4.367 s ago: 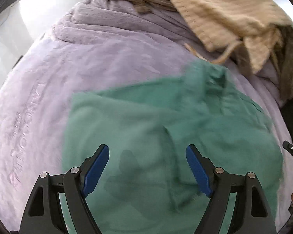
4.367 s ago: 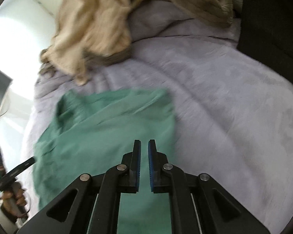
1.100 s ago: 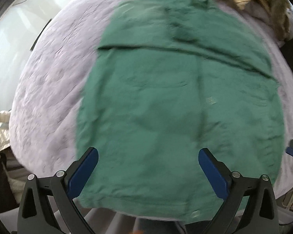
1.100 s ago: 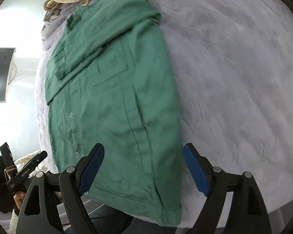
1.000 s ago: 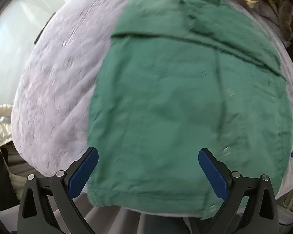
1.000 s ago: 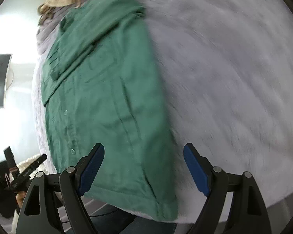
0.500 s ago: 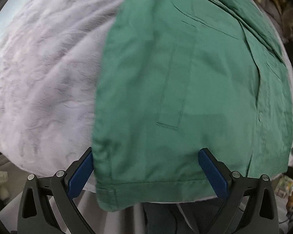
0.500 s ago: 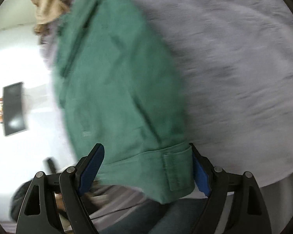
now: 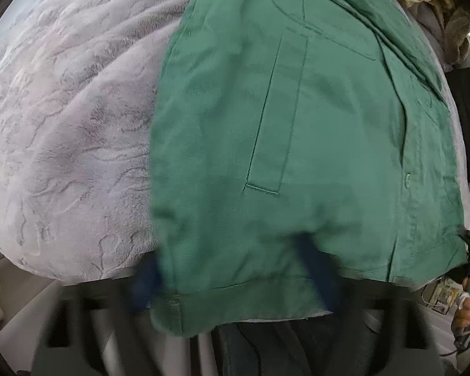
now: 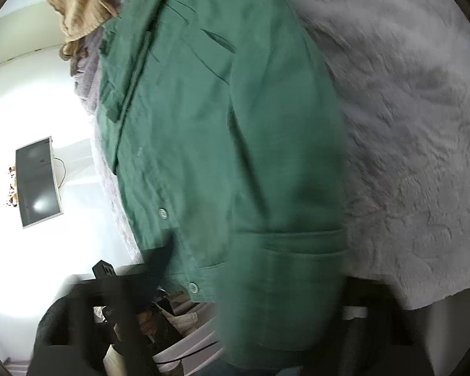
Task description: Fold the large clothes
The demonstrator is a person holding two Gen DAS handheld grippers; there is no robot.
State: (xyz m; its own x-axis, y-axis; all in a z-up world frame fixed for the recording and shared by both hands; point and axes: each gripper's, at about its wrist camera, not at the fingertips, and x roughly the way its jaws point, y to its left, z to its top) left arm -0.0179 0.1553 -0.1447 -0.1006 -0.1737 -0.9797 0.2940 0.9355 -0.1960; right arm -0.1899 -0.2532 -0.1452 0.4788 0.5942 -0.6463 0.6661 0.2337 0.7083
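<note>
Jaws of both hand-held grippers, left [image 9: 235,279] and right [image 10: 250,307], are closing over the green shirt's [image 9: 297,125] hem.

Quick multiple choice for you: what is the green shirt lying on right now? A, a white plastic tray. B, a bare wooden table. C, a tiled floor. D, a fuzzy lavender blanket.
D: the green shirt is spread over a fuzzy lavender blanket, whose plush pile shows beside the shirt in both wrist views.
</note>
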